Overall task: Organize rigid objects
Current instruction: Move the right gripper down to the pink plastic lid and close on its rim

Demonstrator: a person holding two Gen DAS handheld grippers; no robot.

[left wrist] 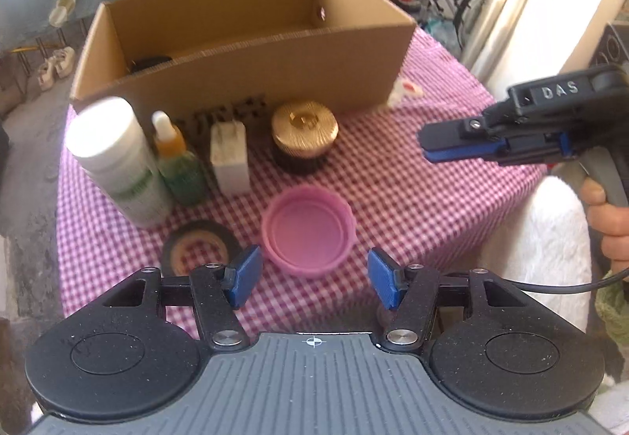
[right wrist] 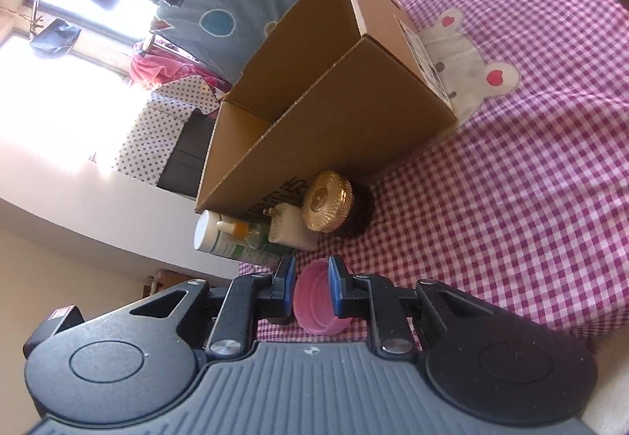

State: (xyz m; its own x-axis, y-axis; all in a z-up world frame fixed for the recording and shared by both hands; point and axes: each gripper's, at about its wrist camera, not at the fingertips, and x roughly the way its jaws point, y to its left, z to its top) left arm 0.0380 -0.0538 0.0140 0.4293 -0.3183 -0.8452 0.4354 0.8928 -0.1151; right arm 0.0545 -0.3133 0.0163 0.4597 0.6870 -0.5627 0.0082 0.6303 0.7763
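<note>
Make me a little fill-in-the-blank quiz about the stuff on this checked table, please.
1. The pink lid lies with its hollow side facing ____.
2. The jar in front of the cardboard box has a ____-coloured top.
3. The tallest bottle, beside the dropper bottle, is mostly ____ in colour.
Missing words: up; gold; white.
</note>
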